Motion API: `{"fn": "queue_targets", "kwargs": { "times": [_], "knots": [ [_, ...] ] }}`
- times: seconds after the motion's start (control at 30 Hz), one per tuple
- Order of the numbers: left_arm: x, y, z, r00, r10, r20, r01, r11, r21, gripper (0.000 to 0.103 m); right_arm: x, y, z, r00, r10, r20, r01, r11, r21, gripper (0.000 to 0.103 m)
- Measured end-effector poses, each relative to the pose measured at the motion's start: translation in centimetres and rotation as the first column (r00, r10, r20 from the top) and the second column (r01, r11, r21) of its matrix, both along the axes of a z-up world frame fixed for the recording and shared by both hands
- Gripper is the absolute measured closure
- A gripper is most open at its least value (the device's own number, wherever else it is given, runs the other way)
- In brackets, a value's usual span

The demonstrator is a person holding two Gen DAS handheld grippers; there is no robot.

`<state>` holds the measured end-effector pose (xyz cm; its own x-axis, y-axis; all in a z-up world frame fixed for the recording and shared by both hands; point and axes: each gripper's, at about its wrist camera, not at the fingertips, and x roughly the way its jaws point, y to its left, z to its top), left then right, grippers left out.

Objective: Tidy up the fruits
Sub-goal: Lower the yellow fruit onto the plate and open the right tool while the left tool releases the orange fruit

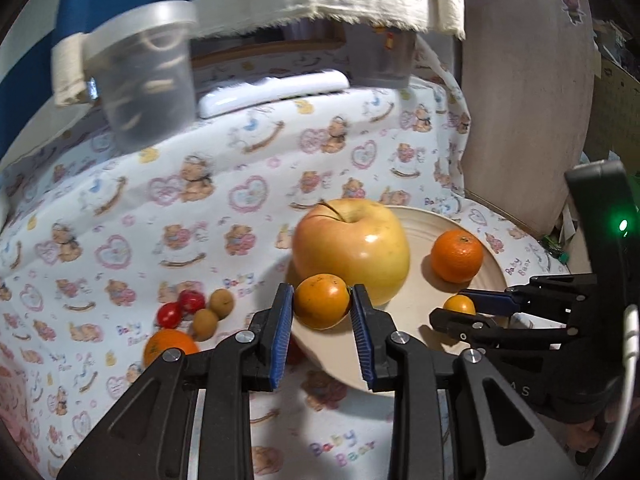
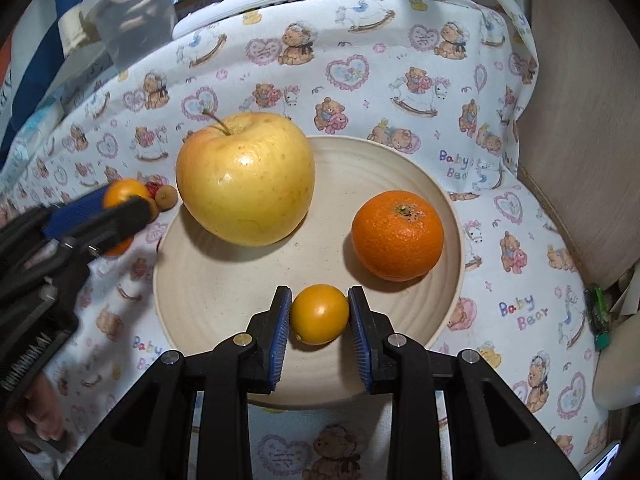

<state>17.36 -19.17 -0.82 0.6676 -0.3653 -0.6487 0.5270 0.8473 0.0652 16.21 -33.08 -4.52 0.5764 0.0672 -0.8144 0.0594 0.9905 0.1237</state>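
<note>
Plate (image 2: 400, 160) holds apple (image 2: 246, 178) and mandarin (image 2: 398, 236). Right gripper (image 2: 320, 314) clamps a kumquat (image 2: 319, 314) at plate's 6 o'clock; left gripper (image 1: 322, 308) clamps an orange fruit (image 1: 321, 301). Loose fruits (image 1: 192, 312) at plate's 9 o'clock remain.

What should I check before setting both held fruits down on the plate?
1. Left hand-held gripper shut on its small orange citrus fruit: ok.
2. Right hand-held gripper shut on the small yellow-orange round fruit: ok.
3. Right fruit over the cream ceramic plate: ok.
4. Left fruit fully inside the plate rim: cannot tell; it hangs at the edge beside the large yellow apple.
5. Free space on the plate: ok, bare area between the apple and the bright orange mandarin.
6. Fruits left on the printed cloth: not ok, several remain.
</note>
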Motion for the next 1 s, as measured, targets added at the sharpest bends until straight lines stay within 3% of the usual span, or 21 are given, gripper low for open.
{"fn": "queue_targets", "kwargs": {
  "times": [0.33, 0.4, 0.8, 0.9, 1.0],
  "knots": [
    [0.6, -0.6, -2.1, 0.998, -0.028, -0.053, 0.029, 0.999, 0.014, 0.075, -0.2, -0.5, 0.4, 1.000, -0.028, -0.003, 0.028, 1.000, 0.015, 0.073],
    [0.7, -0.7, -2.2, 0.997, -0.034, -0.065, 0.035, 0.999, 0.010, 0.075, -0.1, -0.6, 0.3, 1.000, -0.030, -0.003, 0.030, 0.999, 0.013, 0.067],
    [0.2, -0.8, -2.2, 0.998, -0.046, -0.052, 0.047, 0.999, 0.027, 0.074, 0.0, -0.6, 0.2, 1.000, -0.028, -0.010, 0.028, 1.000, 0.004, 0.062],
    [0.3, -0.4, -2.1, 0.998, -0.031, -0.055, 0.032, 0.999, 0.025, 0.068, 0.0, -0.7, 0.2, 1.000, -0.025, -0.010, 0.026, 1.000, 0.010, 0.062],
    [0.1, 0.2, -1.7, 0.999, -0.008, -0.034, 0.009, 1.000, 0.028, 0.049, 0.0, -0.7, 0.2, 1.000, -0.025, -0.009, 0.026, 1.000, 0.012, 0.062]
  ]
}}
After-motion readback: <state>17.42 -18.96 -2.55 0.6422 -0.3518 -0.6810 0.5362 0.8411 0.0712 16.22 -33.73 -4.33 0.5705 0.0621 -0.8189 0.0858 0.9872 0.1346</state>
